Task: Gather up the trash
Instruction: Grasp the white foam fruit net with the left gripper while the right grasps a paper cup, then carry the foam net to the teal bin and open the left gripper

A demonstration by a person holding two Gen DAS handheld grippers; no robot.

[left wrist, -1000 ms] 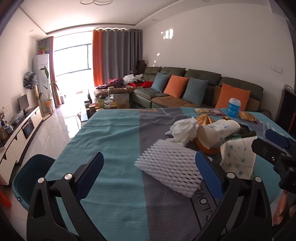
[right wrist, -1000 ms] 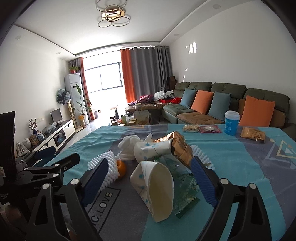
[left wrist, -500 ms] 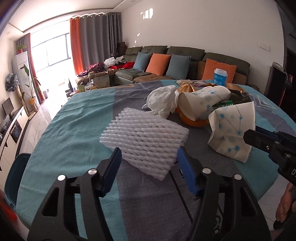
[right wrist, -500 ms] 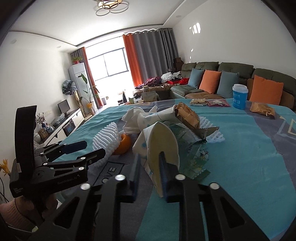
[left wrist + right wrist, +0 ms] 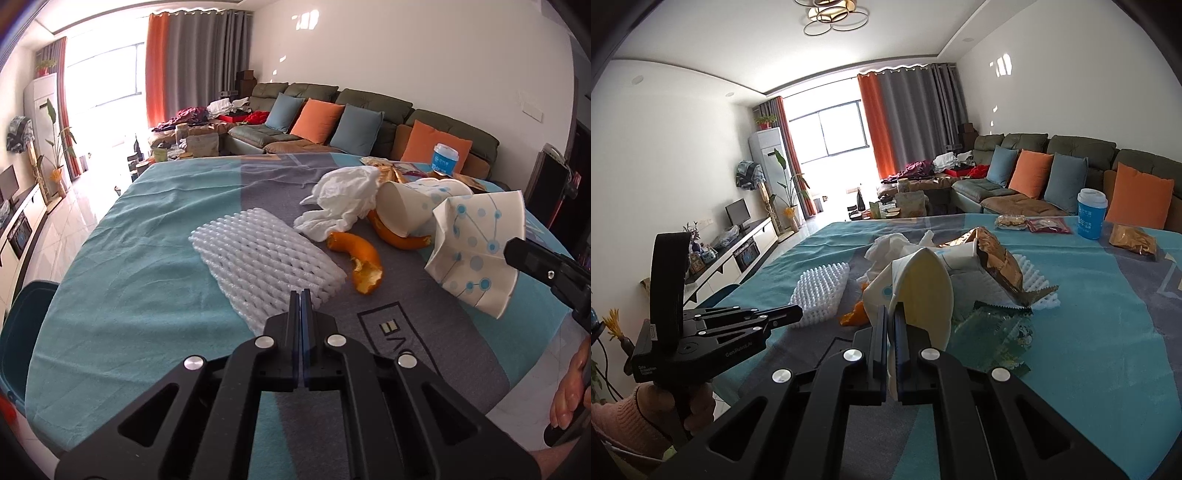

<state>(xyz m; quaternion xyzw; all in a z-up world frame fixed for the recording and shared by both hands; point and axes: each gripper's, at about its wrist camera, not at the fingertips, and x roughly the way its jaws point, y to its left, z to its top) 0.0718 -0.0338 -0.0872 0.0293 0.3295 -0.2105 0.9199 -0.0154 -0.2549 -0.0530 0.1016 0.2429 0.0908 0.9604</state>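
A white foam net (image 5: 258, 254) lies flat on the teal and grey tablecloth (image 5: 147, 258). My left gripper (image 5: 300, 295) has its jaws closing together on the net's near edge, with the foam pinched between the pads. From the right wrist view the left gripper (image 5: 796, 313) meets the foam net (image 5: 820, 291) at its corner. My right gripper (image 5: 891, 312) is closing on the rim of a squashed dotted paper cup (image 5: 923, 291), which is pinched flat and lifted. The same paper cup (image 5: 476, 251) hangs from the right gripper (image 5: 517, 251) at the right.
Crumpled tissue (image 5: 343, 199), orange peel (image 5: 364, 262), a second paper cup (image 5: 413, 206), a brown snack wrapper (image 5: 997, 266) and a clear green wrapper (image 5: 993, 332) lie mid-table. A blue cup (image 5: 1091, 212) stands at the back. A teal bin (image 5: 22, 321) sits beside the table on the left.
Both grippers went from wide open to shut. The left moved down and forward onto the foam net's edge. The right closed on the paper cup's rim and flattened it.
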